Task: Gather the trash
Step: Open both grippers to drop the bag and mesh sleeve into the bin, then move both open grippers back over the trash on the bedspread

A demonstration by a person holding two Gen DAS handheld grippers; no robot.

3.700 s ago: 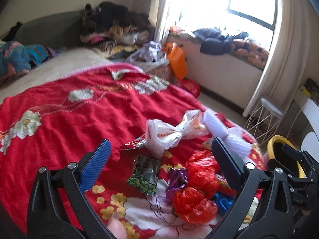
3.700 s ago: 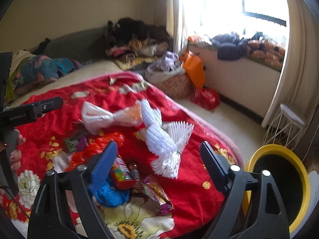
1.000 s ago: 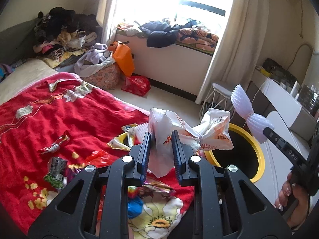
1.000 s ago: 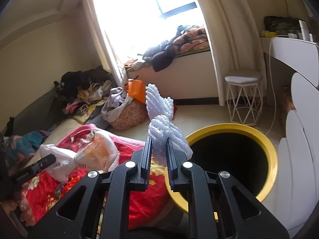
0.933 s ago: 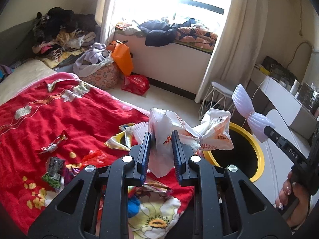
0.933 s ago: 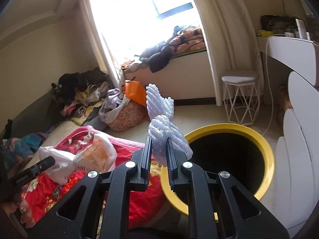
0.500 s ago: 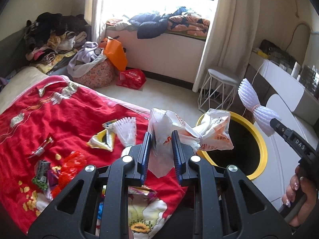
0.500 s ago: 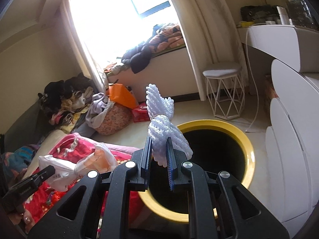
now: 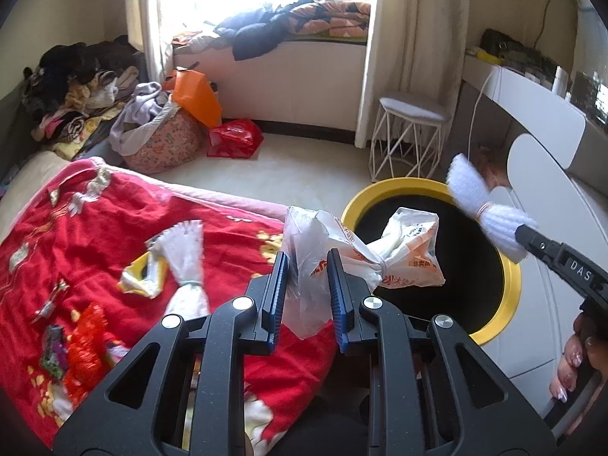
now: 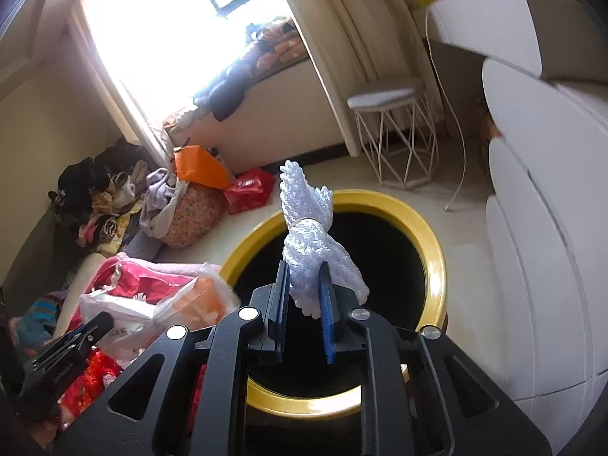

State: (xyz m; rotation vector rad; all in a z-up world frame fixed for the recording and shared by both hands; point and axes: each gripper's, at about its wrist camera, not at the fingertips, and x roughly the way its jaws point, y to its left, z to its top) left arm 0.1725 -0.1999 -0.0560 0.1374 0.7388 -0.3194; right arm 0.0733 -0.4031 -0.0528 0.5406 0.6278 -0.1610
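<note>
Both hands now over bin (image 10: 433, 262), moved off bed (image 9: 95, 235). Left gripper (image 9: 306, 296) pinching bag (image 9: 364, 254) at bin edge. Right gripper (image 10: 304, 304) jaws just started opening; foam (image 10: 311, 243) sits between them, above hole. Drop looks next. More trash left on bed.

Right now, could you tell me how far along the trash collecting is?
Nothing shows in the yellow-rimmed bin yet. The left hand-held gripper carries a tied plastic bag; the right hand-held gripper, just loosening, has white foam netting over it. Wrappers and another tied bundle remain on the red blanket.
</note>
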